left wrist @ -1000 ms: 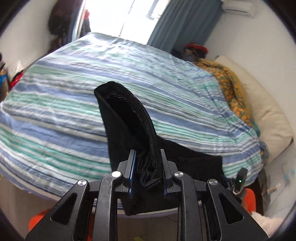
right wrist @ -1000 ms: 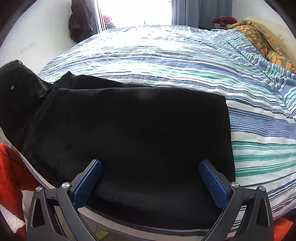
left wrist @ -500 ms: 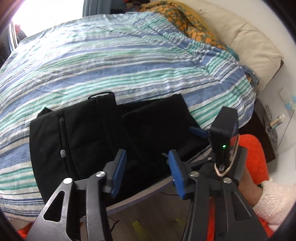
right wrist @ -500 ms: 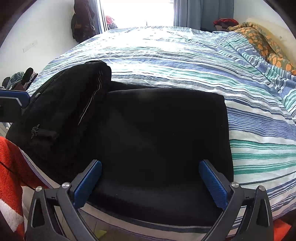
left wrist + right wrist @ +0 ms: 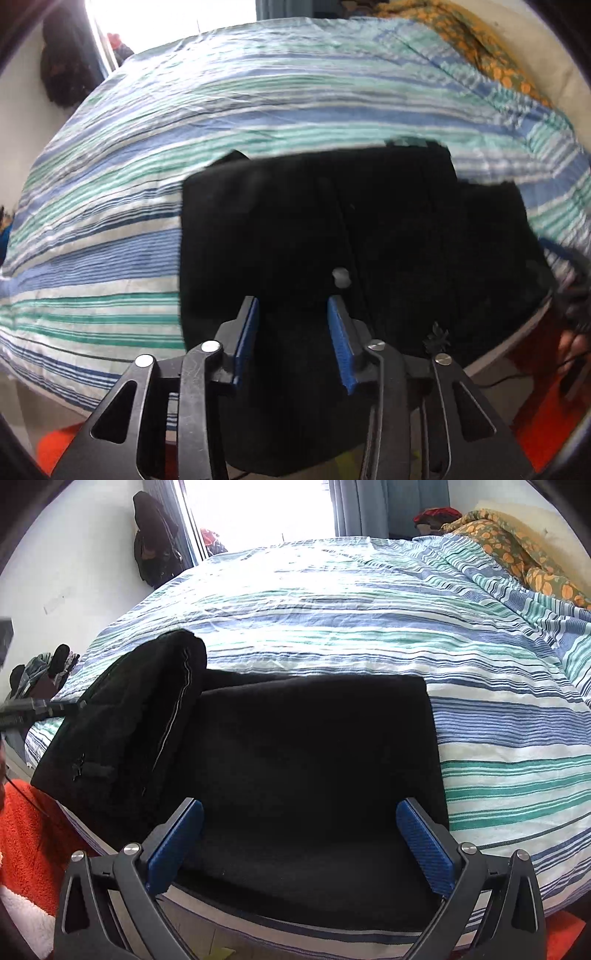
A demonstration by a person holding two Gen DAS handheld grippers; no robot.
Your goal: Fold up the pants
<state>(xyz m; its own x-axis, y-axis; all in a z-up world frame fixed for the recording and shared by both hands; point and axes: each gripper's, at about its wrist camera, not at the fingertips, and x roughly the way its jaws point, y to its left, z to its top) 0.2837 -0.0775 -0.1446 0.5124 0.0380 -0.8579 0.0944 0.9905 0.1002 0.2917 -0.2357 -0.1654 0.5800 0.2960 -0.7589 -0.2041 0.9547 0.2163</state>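
Observation:
The black pants [image 5: 369, 229] lie folded on the striped bed near its front edge. In the right wrist view the pants [image 5: 314, 760] show a flat lower layer, with the waist part [image 5: 125, 716] folded over at the left. A white button [image 5: 340, 277] shows on the waist part. My left gripper [image 5: 293, 306] is open and empty just above the waist part. My right gripper [image 5: 299, 812] is wide open and empty over the flat part's near edge.
The striped bedspread [image 5: 369, 620] covers the bed. An orange patterned blanket [image 5: 517, 554] and a pillow lie at the far right. An orange rug [image 5: 29, 834] lies on the floor at the left. Dark clothes [image 5: 155, 542] hang on the far wall.
My left gripper let go of the waist end after laying it over the rest of the pants. It has since swung left over the waist part. The right gripper has stayed open and still.

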